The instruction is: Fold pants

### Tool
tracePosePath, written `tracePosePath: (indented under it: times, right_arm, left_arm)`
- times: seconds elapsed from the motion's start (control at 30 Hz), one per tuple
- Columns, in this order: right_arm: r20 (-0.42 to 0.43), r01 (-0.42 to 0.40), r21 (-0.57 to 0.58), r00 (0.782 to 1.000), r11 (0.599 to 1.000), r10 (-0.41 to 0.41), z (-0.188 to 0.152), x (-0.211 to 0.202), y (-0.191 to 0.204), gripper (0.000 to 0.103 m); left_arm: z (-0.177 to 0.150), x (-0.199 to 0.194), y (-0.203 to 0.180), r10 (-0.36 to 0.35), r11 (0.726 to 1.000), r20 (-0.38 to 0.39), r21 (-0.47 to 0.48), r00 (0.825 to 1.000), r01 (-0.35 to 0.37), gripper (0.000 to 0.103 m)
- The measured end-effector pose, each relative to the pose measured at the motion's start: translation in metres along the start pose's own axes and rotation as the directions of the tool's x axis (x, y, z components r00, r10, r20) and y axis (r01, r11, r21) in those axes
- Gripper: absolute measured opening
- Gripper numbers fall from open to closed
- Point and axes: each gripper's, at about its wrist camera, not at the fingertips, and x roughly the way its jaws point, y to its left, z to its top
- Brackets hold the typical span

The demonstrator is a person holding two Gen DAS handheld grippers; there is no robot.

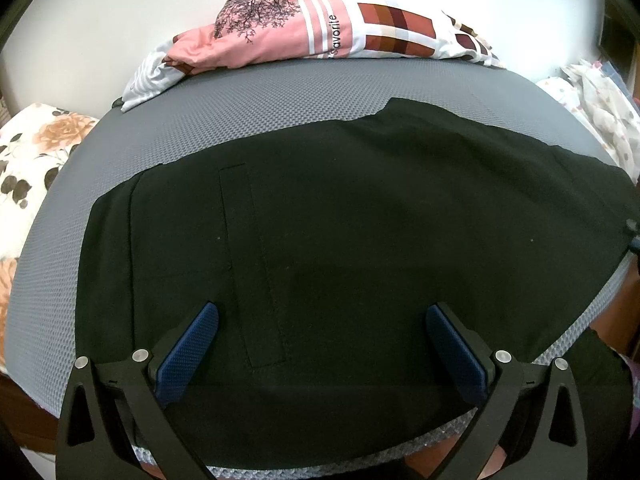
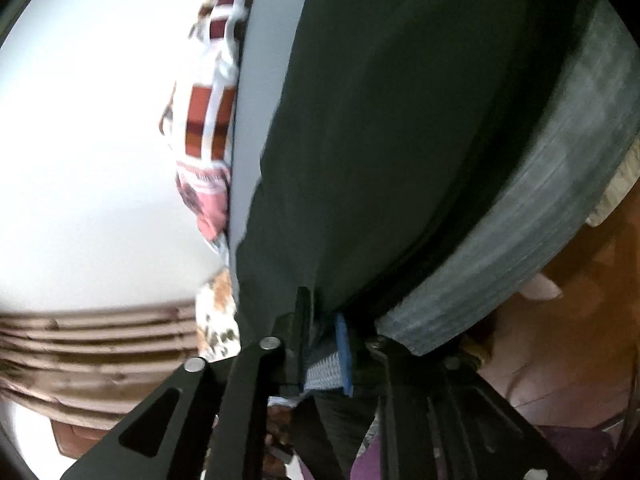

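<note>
Left wrist view: black pants (image 1: 340,240) spread flat on grey worktop (image 1: 248,100), filling frame centre, ready for fold. Left hand-held gripper (image 1: 322,328) spread wide above near edge, holding nothing. Right hand-held gripper (image 2: 320,336) pinching pants edge (image 2: 304,280), lower centre, likely to lift. Patterned cloth pile (image 1: 320,24) upper centre, out of way.

"favorite" on pink patterned cloth (image 1: 304,24)

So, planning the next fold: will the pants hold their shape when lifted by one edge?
Probably not. The pants lie flat and follow the mat, so they look limp. Where the right gripper pinches them, the cloth seems to drape, though that view is blurred.
</note>
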Motion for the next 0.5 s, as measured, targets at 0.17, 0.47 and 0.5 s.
tracePosePath:
  times: [0.17, 0.47, 0.5]
  right_arm:
    - [0.18, -0.025, 0.036, 0.984, 0.999, 0.018, 0.034, -0.065, -0.02, 0.028]
    - [0.436, 0.044, 0.074, 0.897, 0.996, -0.072, 0.093, -0.175, -0.059, 0.005]
    - [0.436, 0.04, 0.077, 0.897, 0.996, -0.07, 0.096, -0.179, -0.061, 0.005]
  left_arm:
    - [0.0, 0.0, 0.0, 0.0, 1.0, 0.0, 0.0, 1.0, 0.0, 0.103]
    - [-0.001, 0.0, 0.003, 0.0, 1.0, -0.001, 0.001, 1.0, 0.0, 0.103]
    - [-0.001, 0.0, 0.004, 0.001, 1.0, -0.001, 0.0, 1.0, -0.001, 0.103]
